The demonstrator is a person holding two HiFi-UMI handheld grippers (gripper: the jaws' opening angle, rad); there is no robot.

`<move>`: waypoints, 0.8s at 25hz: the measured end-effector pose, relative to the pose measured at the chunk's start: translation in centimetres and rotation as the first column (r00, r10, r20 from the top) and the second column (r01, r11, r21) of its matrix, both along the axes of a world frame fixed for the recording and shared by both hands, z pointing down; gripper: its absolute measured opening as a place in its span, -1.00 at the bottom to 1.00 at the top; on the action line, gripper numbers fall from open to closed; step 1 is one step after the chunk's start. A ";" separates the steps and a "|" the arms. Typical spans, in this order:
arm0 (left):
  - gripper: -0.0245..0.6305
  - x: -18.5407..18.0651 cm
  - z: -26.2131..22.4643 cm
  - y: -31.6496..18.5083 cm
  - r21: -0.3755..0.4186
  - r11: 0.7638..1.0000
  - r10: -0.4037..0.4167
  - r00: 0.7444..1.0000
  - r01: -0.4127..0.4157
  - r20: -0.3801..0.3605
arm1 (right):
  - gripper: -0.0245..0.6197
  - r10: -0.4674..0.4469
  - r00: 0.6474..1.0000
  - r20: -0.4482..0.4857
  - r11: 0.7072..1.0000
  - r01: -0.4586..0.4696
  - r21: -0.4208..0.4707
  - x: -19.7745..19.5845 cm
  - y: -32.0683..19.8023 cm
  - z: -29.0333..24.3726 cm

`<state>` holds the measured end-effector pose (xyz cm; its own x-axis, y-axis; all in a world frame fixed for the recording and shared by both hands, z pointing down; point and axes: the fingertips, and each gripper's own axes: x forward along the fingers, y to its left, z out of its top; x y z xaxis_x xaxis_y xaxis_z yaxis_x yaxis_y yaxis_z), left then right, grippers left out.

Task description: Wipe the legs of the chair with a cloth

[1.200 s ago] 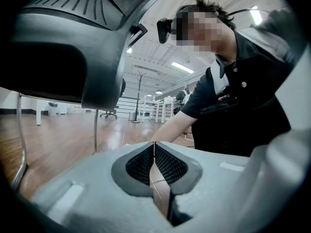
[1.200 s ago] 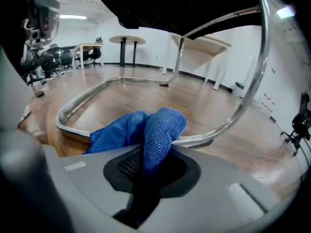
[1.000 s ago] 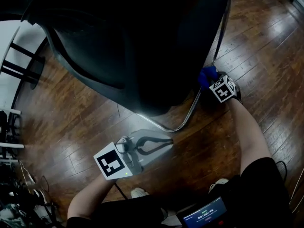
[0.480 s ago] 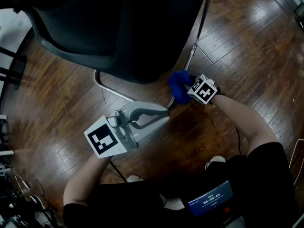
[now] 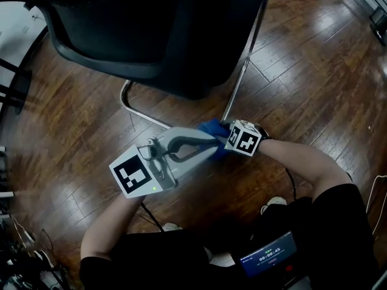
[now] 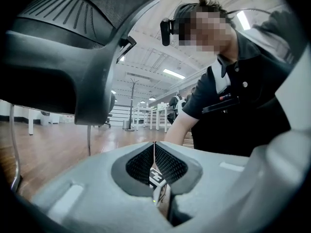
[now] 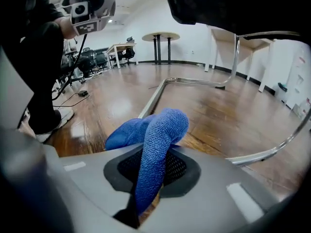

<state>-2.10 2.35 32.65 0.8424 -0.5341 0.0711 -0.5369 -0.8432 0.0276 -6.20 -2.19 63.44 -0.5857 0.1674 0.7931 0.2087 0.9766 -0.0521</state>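
Note:
A black chair (image 5: 157,35) stands on chrome sled legs (image 5: 242,71) over a wood floor. My right gripper (image 5: 222,135) is shut on a blue cloth (image 5: 210,128), which presses against the low front bend of the leg. In the right gripper view the cloth (image 7: 158,135) bulges out of the jaws, and the chrome tube (image 7: 165,86) runs away just behind it. My left gripper (image 5: 211,145) hovers beside the cloth, just left of the right one. Its jaws (image 6: 154,147) are shut with nothing between them. The chair's seat (image 6: 63,57) looms over it at upper left.
The chair's other chrome bar (image 5: 136,110) curves along the floor to the left. A white table (image 5: 12,35) with dark legs stands at far left, cables (image 5: 24,246) lie at lower left. My shoes (image 5: 275,204) are close below. A round table (image 7: 160,35) stands far off.
The right gripper has slid the blue cloth down the chrome leg toward its front bend, ending next to the left gripper. The left gripper has barely moved.

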 end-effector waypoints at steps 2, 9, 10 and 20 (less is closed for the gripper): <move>-0.93 0.1 -0.2 -0.1 -0.001 1.000 -0.007 1.000 0.007 0.001 | -0.75 0.058 0.998 0.028 0.998 -0.058 -0.003 0.2 -2.7 0.0; -0.93 0.7 0.8 -0.7 -0.063 0.997 -0.047 0.999 0.049 0.026 | -0.75 0.338 0.939 0.062 0.927 -0.343 0.150 2.8 -18.8 0.5; -0.93 0.9 0.8 -0.7 -0.070 0.996 -0.053 0.998 0.055 0.029 | -0.75 0.377 0.924 0.064 0.905 -0.382 0.186 3.0 -21.2 0.5; -0.92 0.3 1.8 0.6 -0.119 0.989 -0.071 0.992 0.083 0.104 | -0.79 0.675 0.729 0.113 0.704 -0.682 0.198 4.2 -30.3 0.4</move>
<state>-1.83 2.91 34.43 0.7847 -0.5788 0.2217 -0.6051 -0.7929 0.0717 -2.04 -32.48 63.86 -0.4984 -0.4528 0.7393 -0.5166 0.8399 0.1661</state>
